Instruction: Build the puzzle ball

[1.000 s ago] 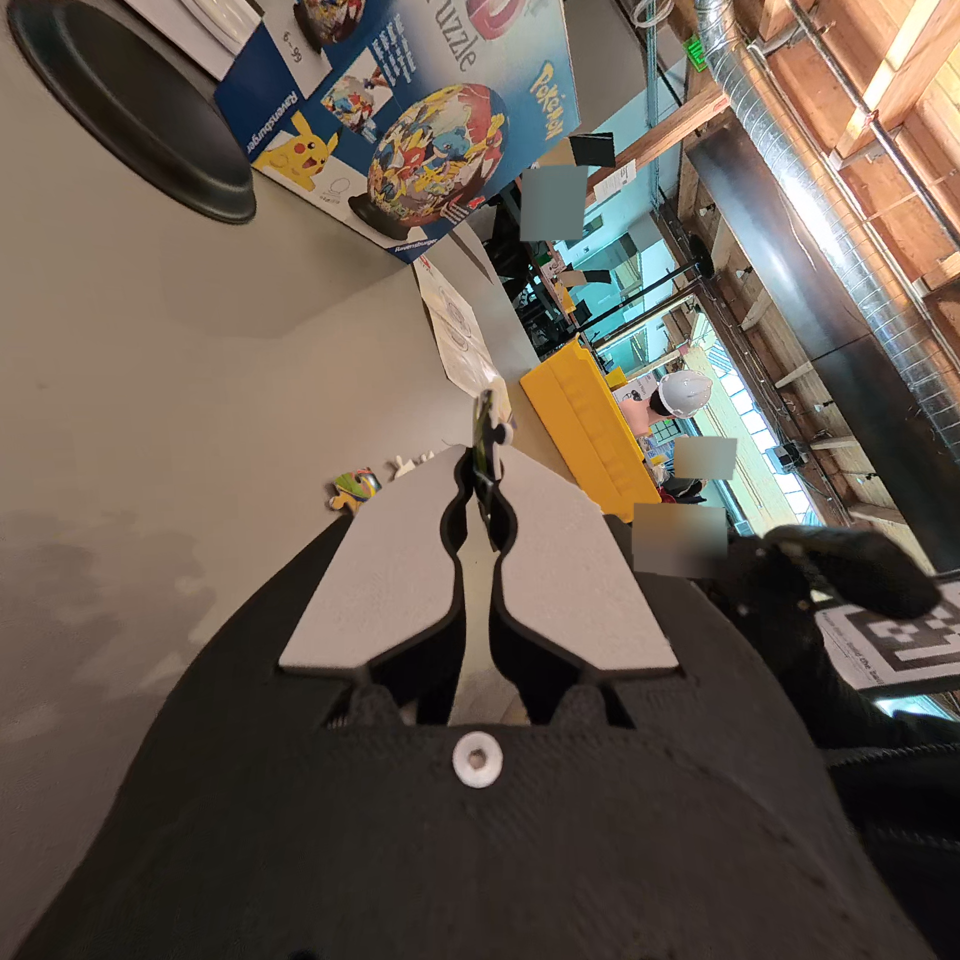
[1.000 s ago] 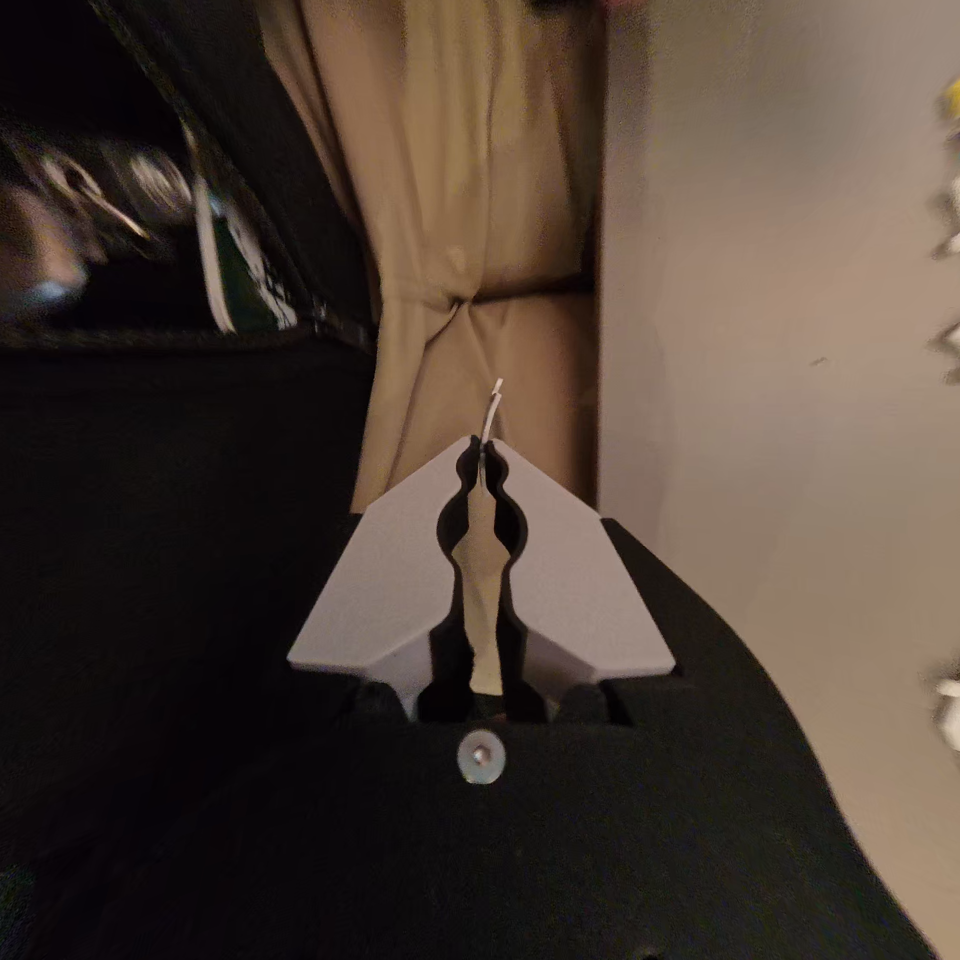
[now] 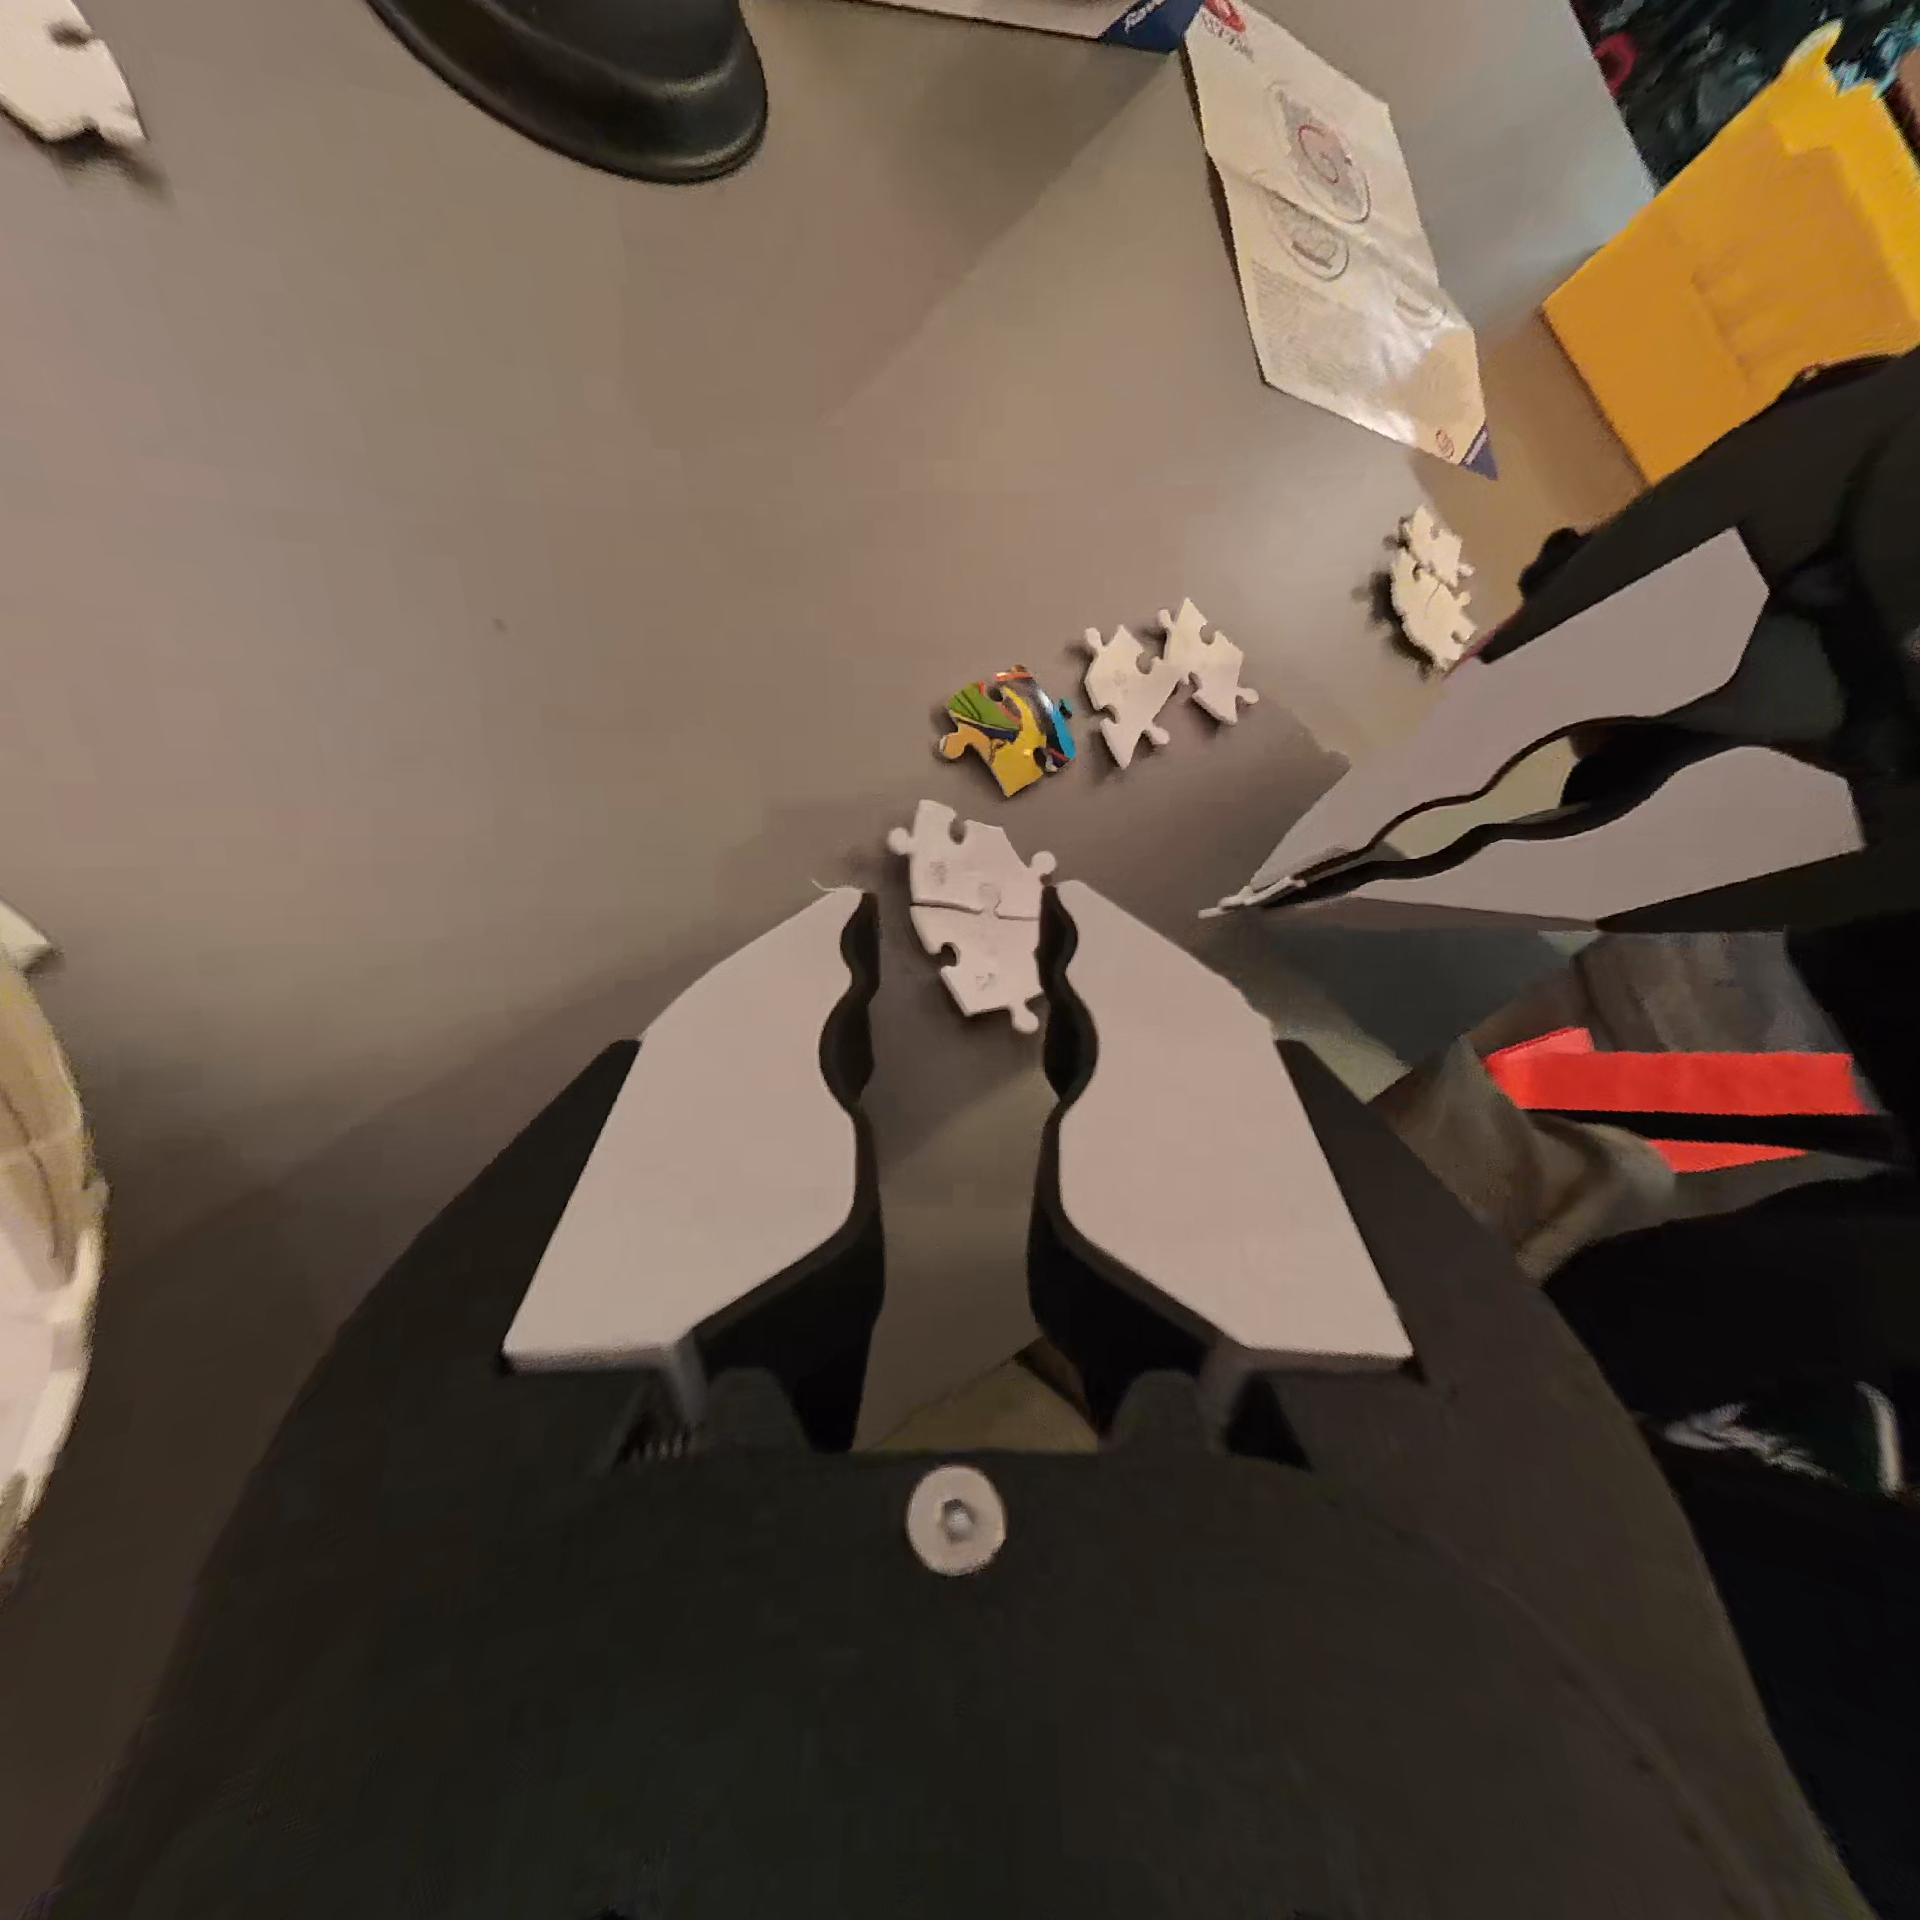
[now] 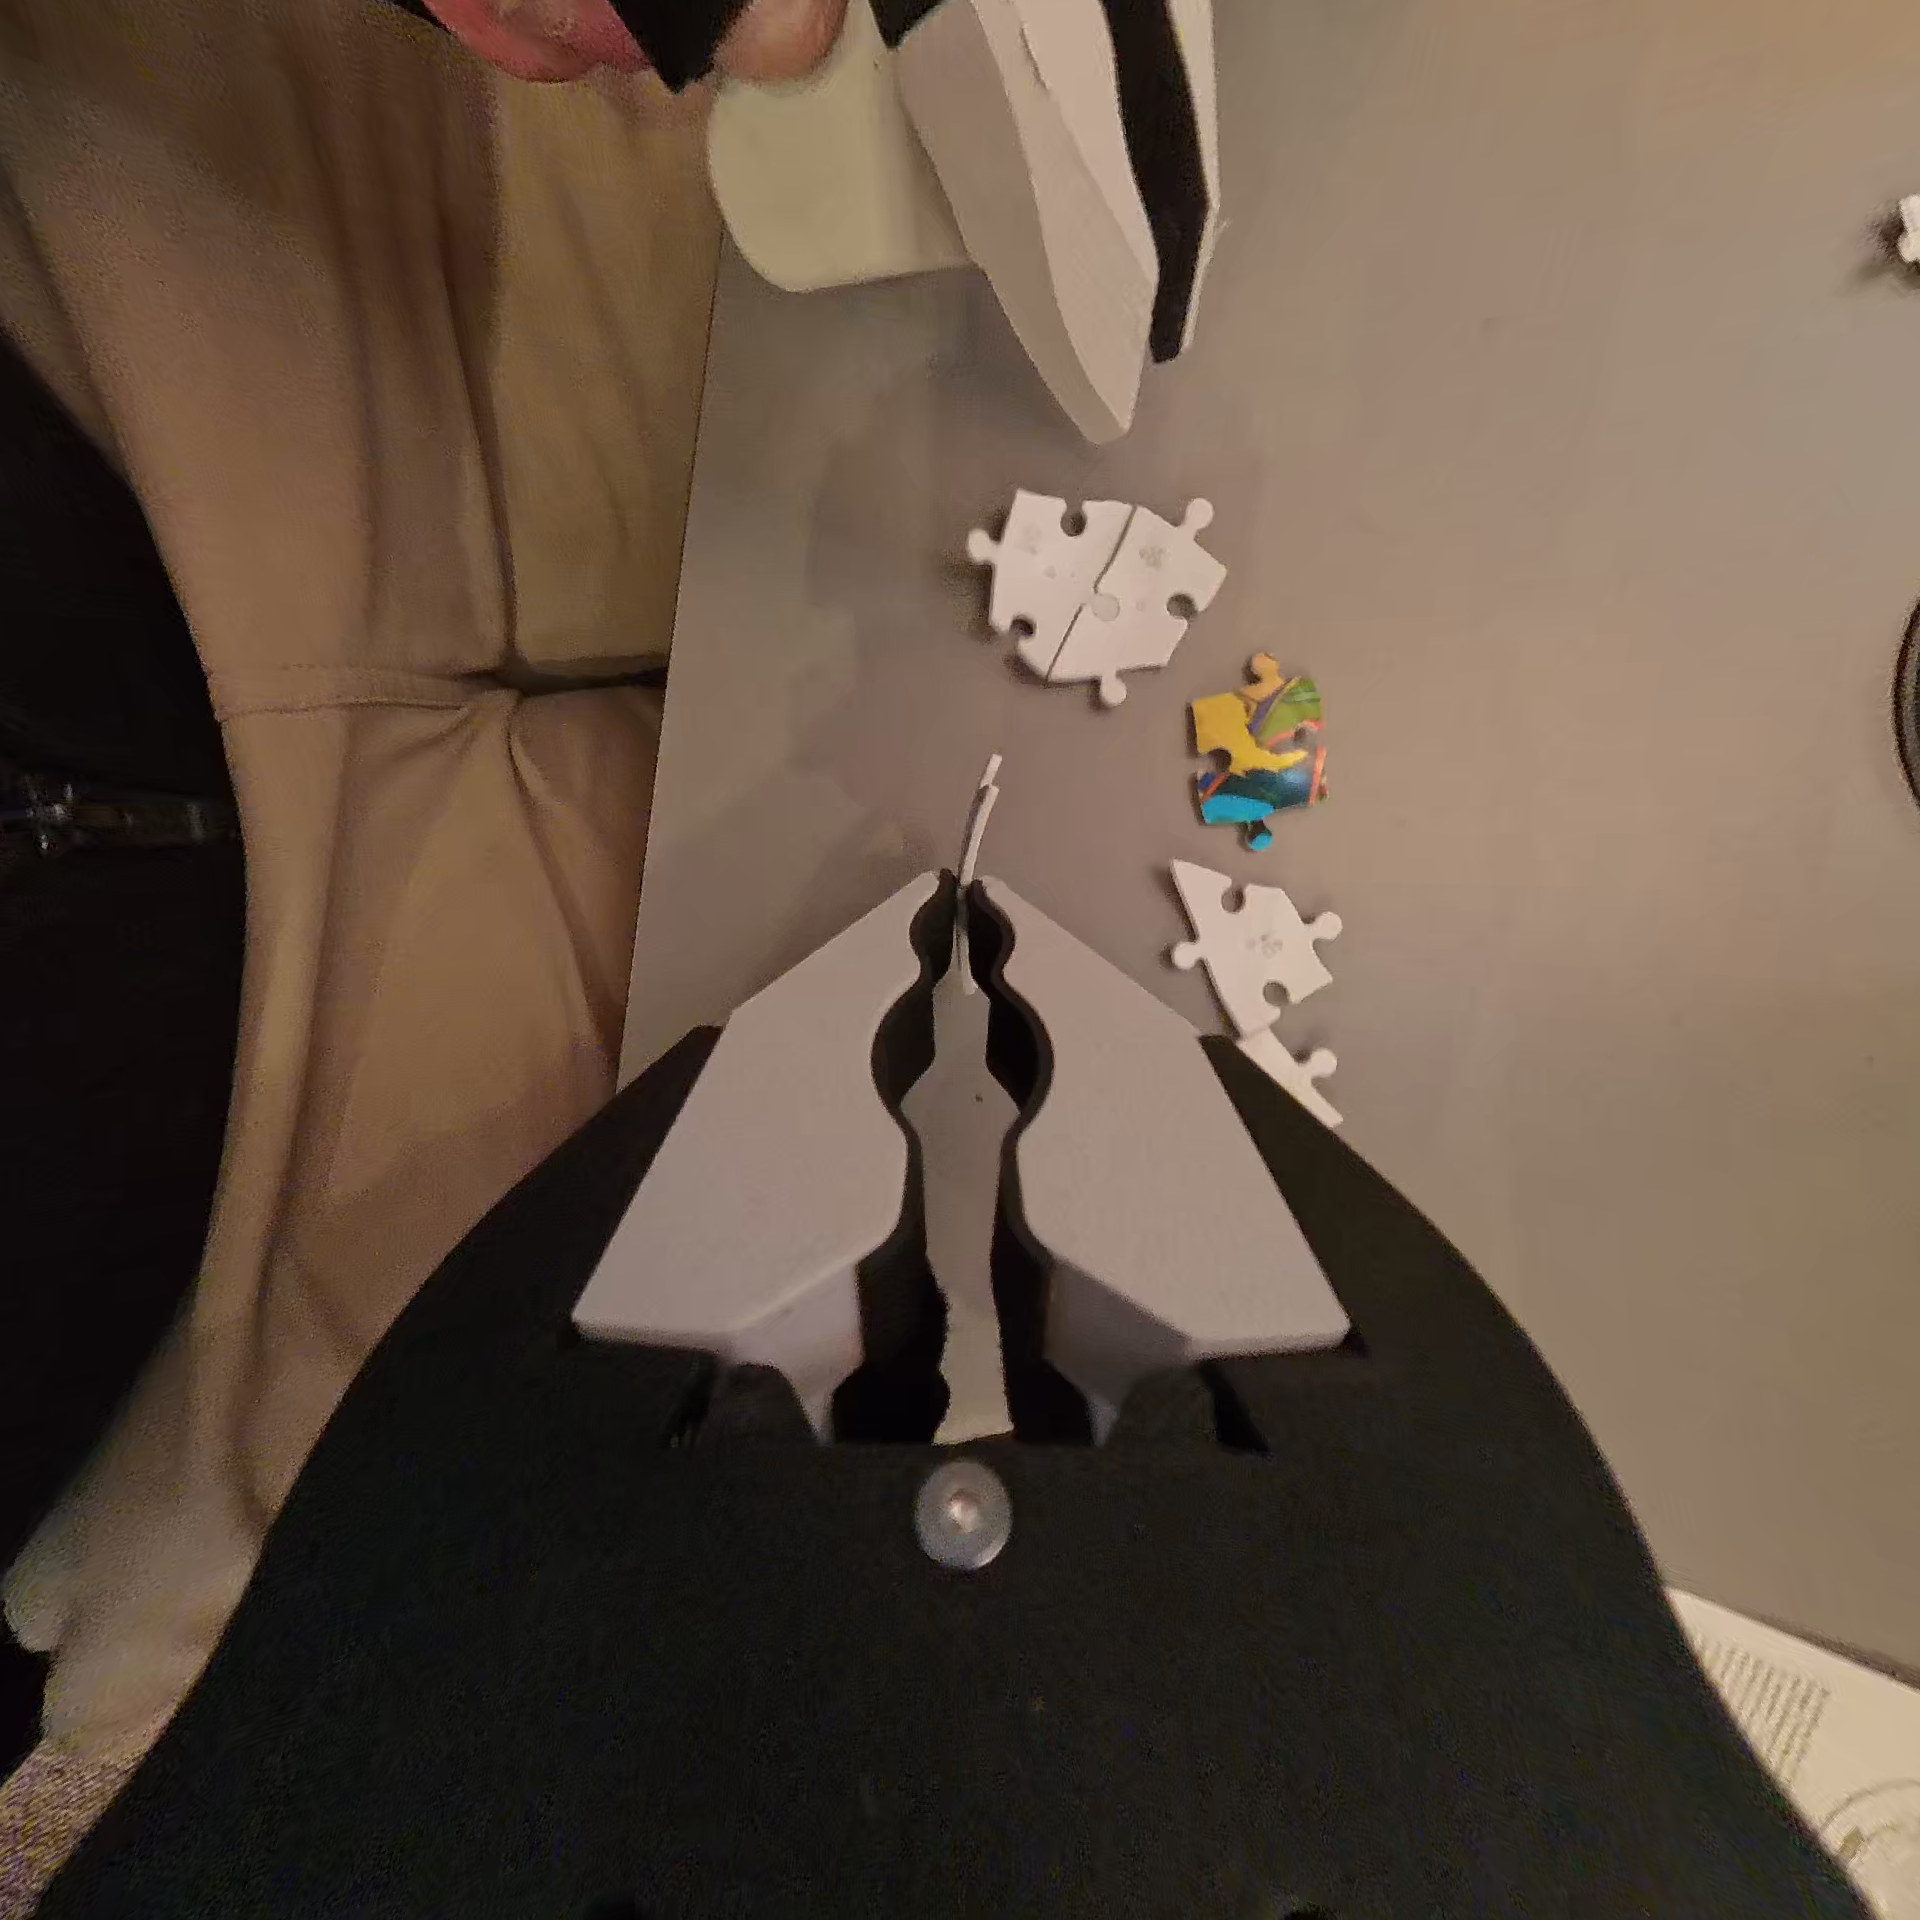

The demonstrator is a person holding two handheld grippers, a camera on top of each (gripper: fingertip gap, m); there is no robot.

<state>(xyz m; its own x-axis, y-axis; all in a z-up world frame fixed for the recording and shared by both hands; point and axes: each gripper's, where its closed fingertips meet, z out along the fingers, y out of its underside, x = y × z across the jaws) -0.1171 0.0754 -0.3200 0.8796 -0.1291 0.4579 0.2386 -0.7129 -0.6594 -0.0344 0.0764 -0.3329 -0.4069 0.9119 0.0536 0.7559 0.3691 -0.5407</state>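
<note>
Biggest thing is the grey tabletop point(image 3: 520, 623), running out of frame on every side. At the top of my left wrist view there's a black round base point(image 3: 623, 94), cut off so I only get its lower rim, and off to the right a yellow bin point(image 3: 1745, 301), also cropped. A folded instruction sheet point(image 3: 1340, 249) lies near it, too blurry to make out. None of those show on the right side; that view gets beige fabric point(image 4: 395, 520) past the table edge instead.

My left tongs point(image 3: 961, 904) are spread apart, empty, with a joined pair of white face-down puzzle pieces point(image 3: 977, 925) lying flat on the tabletop right between the tips. From the right wrist view that same pair point(image 4: 1101, 597) sits just below the left tongs, which are cut off at the top there.

Right tongs point(image 4: 964, 883) are pinched together on one puzzle piece point(image 4: 977, 831), seen edge-on, so I can't tell its printed side.

Just beyond the pair lies a colourful face-up piece point(image 3: 1008, 732), then another white pair point(image 3: 1164, 691), half hidden behind my right tongs in the right view.
</note>
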